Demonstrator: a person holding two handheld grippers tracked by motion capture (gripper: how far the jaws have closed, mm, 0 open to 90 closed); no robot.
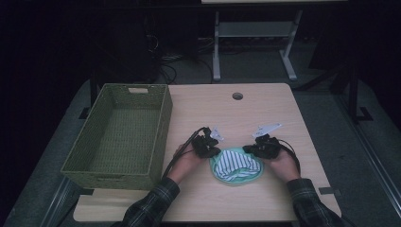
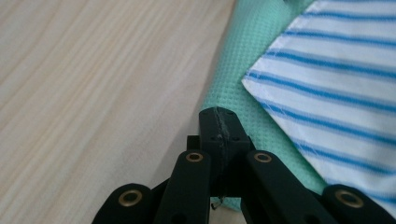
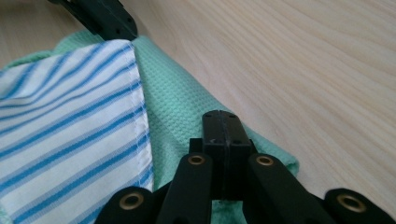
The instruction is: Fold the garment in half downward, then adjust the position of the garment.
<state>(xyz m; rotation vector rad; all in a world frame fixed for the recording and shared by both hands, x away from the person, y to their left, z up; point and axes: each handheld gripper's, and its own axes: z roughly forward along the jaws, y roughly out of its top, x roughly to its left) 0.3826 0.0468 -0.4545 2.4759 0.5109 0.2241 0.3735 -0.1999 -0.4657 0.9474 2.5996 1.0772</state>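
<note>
A mint-green waffle cloth (image 1: 235,179) lies on the wooden table near its front edge, with a blue-and-white striped cloth (image 1: 236,163) on top of it. My left gripper (image 1: 213,152) sits at the cloth's far left corner. In the left gripper view its jaws (image 2: 219,123) are pressed together on the edge of the green cloth (image 2: 233,60), beside the striped cloth (image 2: 336,79). My right gripper (image 1: 249,150) sits at the far right corner. Its jaws (image 3: 222,123) are shut on the green cloth's (image 3: 182,107) edge, right of the striped cloth (image 3: 70,121).
A green woven basket (image 1: 163,127) stands along the table's left side. A round cable hole (image 1: 237,96) is at the table's far edge. Bare wood (image 1: 265,109) lies beyond the grippers. A white desk frame (image 1: 216,47) stands on the floor behind.
</note>
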